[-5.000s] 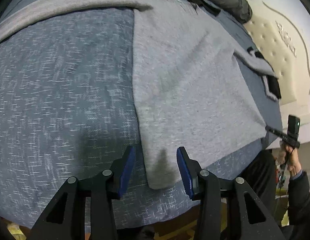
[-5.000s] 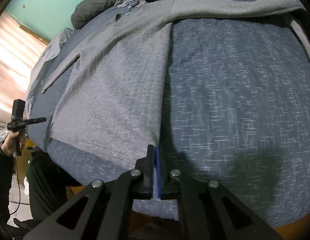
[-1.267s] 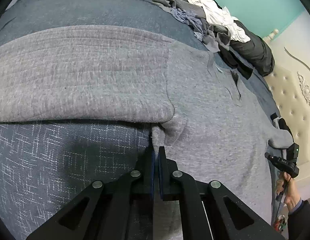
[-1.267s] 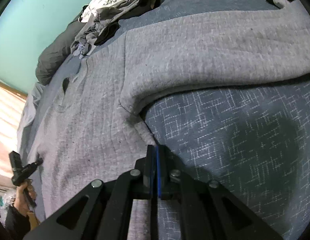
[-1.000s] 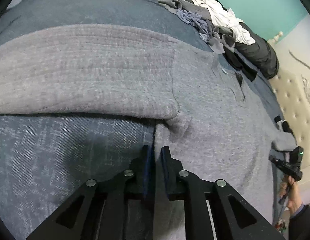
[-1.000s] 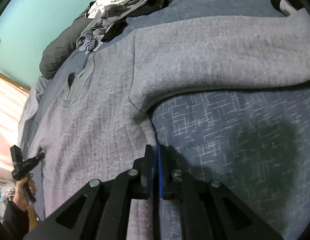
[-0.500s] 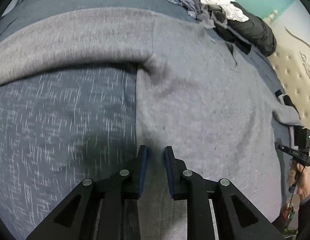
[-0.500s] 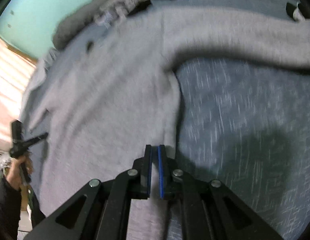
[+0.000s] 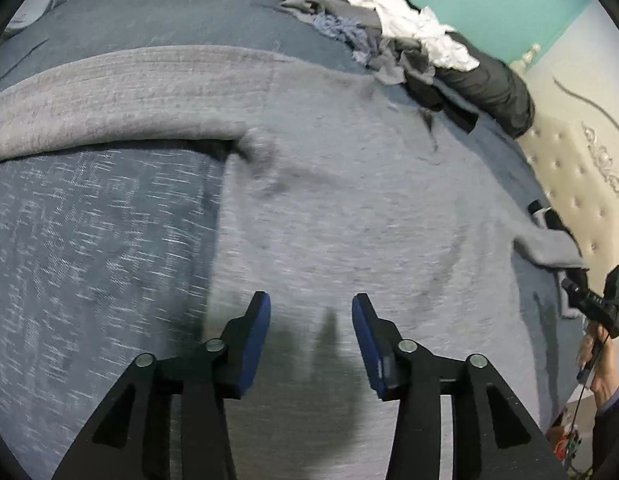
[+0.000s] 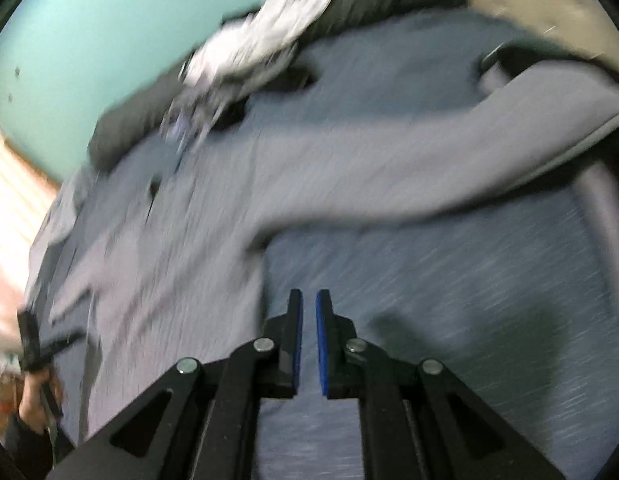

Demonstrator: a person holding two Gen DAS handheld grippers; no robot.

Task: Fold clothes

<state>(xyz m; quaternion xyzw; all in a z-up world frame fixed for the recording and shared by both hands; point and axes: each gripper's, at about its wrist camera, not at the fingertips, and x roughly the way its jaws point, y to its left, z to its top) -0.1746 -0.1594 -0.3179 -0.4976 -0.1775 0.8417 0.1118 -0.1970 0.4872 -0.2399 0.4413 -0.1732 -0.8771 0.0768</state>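
Presently on the bed [image 9: 89,240], under a blue-grey flecked cover: one grey long-sleeved sweater [image 9: 369,208], laid flat with its body running from the near edge toward the far side and both sleeves spread sideways.

Item, left sleeve [image 9: 121,96]: stretched across the cover to the left in the left wrist view, a dark shadow under its lower edge at the armpit.

Item, right sleeve [image 10: 409,168]: stretched to the right in the right wrist view, its cuff near the bed's right edge; picture heavily blurred.

Item, left tongs [image 9: 311,308]: black arms, blue pads, hovering over the sweater's lower body just inside its left side edge. Jaws apart and opening; nothing between them, their shadow falling on the grey cloth below.

Item, right tongs [image 10: 306,304]: above the bare cover just beside the sweater's right side edge. Jaws only a narrow gap apart and opening; nothing gripped.

Item, heap of clothes [image 9: 397,36]: white, grey and dark garments piled at the far side of the bed, against a long dark pillow [image 9: 497,84].

Item, tufted cream headboard [image 9: 581,184]: at the right in the left wrist view, below a teal wall [image 10: 121,40].

Item, a person's hand [image 9: 597,364]: at the bed's right edge in the left wrist view, holding a small black device.
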